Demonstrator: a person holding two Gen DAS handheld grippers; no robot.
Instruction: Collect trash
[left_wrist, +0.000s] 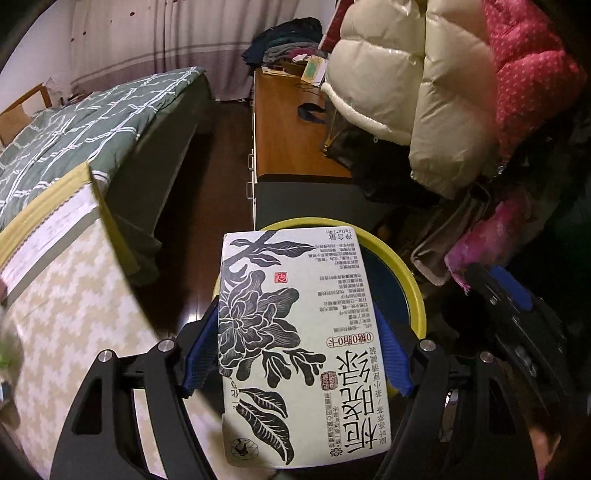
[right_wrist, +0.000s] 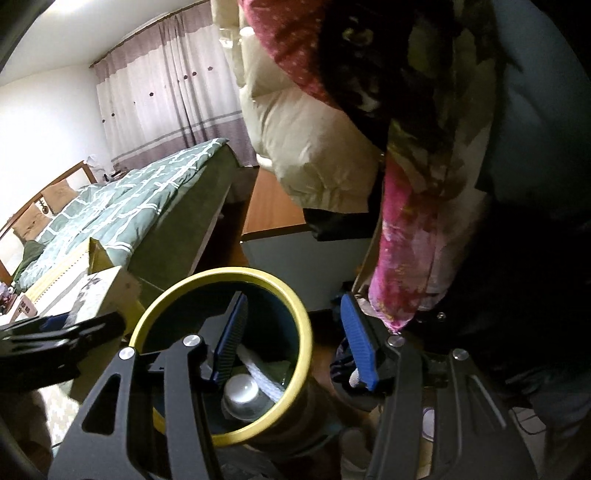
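Observation:
A white tea carton (left_wrist: 295, 350) with a black flower print sits upright between the blue pads (left_wrist: 205, 350) of my left gripper (left_wrist: 295, 332), which is shut on its two long sides. Just beyond the carton stands a round bin (left_wrist: 413, 291) with a yellow rim and a dark blue inside. In the right wrist view my right gripper (right_wrist: 295, 332) is open and straddles the bin's right wall (right_wrist: 304, 325), one finger inside and one outside, with neither pad touching it. A silvery can (right_wrist: 242, 395) and a white cord (right_wrist: 258, 373) lie in the bin. The left gripper (right_wrist: 55, 332) and the carton (right_wrist: 103, 291) show at the left.
A patterned surface with a yellow edge (left_wrist: 74, 295) lies at the left. A bed with a green quilt (left_wrist: 74, 122) stands behind it. A wooden cabinet (left_wrist: 288, 129) runs along the back. Cream and pink coats (left_wrist: 461, 92) hang over the bin's right side. The floor is dark wood (left_wrist: 221, 166).

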